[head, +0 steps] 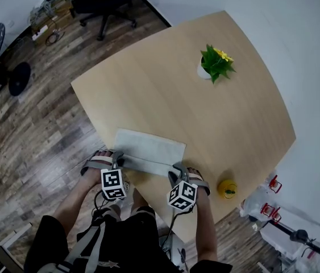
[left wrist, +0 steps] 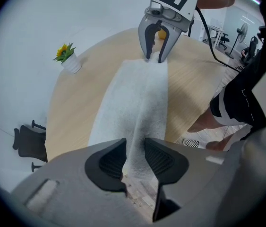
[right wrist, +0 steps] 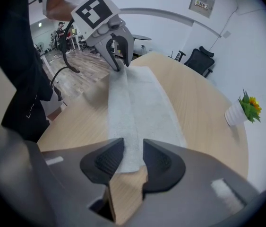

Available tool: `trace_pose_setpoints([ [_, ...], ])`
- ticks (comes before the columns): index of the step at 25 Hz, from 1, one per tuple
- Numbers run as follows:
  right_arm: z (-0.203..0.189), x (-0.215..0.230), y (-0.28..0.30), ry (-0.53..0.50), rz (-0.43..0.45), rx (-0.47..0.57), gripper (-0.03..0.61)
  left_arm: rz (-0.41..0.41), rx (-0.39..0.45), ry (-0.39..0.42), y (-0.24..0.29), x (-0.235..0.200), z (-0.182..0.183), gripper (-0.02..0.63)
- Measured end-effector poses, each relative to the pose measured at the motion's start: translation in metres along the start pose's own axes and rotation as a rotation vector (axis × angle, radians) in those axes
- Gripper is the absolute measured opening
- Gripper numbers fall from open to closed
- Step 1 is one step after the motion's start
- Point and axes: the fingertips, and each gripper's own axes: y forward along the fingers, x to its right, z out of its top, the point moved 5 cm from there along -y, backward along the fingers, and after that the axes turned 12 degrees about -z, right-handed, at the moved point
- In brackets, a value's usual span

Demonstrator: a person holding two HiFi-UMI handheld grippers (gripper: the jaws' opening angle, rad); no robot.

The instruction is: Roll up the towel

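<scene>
A pale grey towel [head: 148, 148] lies flat on the wooden table [head: 228, 124] near its front edge, with its near long edge turned up into a narrow fold. My left gripper [head: 117, 161] stands at the fold's left end and my right gripper [head: 177, 173] at its right end, both pointing steeply down. In the left gripper view the fold [left wrist: 140, 108] runs up between the jaws of the left gripper [left wrist: 133, 153], which stand apart. The right gripper view shows the towel's end [right wrist: 132, 141] between the parted jaws of the right gripper [right wrist: 133, 156]. Neither pair of pads visibly presses on the cloth.
A potted plant with a yellow flower [head: 214, 65] stands at the table's far side. A small yellow object [head: 227, 189] sits at the front right edge. An office chair [head: 106, 1] and cables are on the wooden floor beyond. The person's sandalled feet are below the table edge.
</scene>
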Motion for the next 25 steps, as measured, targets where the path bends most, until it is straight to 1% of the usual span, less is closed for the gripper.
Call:
trace_pose_setpoints([
  [4,0.004,0.003,-0.010,0.004,-0.046,0.015,0.146,0.045,0.012,-0.003,-0.010,-0.003,-0.001,0.133],
  [11,0.009,-0.001,-0.026,-0.003,-0.080,0.017,0.146,0.066,0.016,0.002,-0.028,0.004,-0.005,0.133],
  [16,0.008,-0.011,-0.029,0.008,-0.075,0.012,0.146,0.055,0.027,0.020,-0.029,0.016,-0.003,0.133],
  [25,0.000,-0.029,-0.016,0.033,-0.032,-0.006,0.146,0.002,0.022,0.050,-0.008,0.033,0.000,0.133],
])
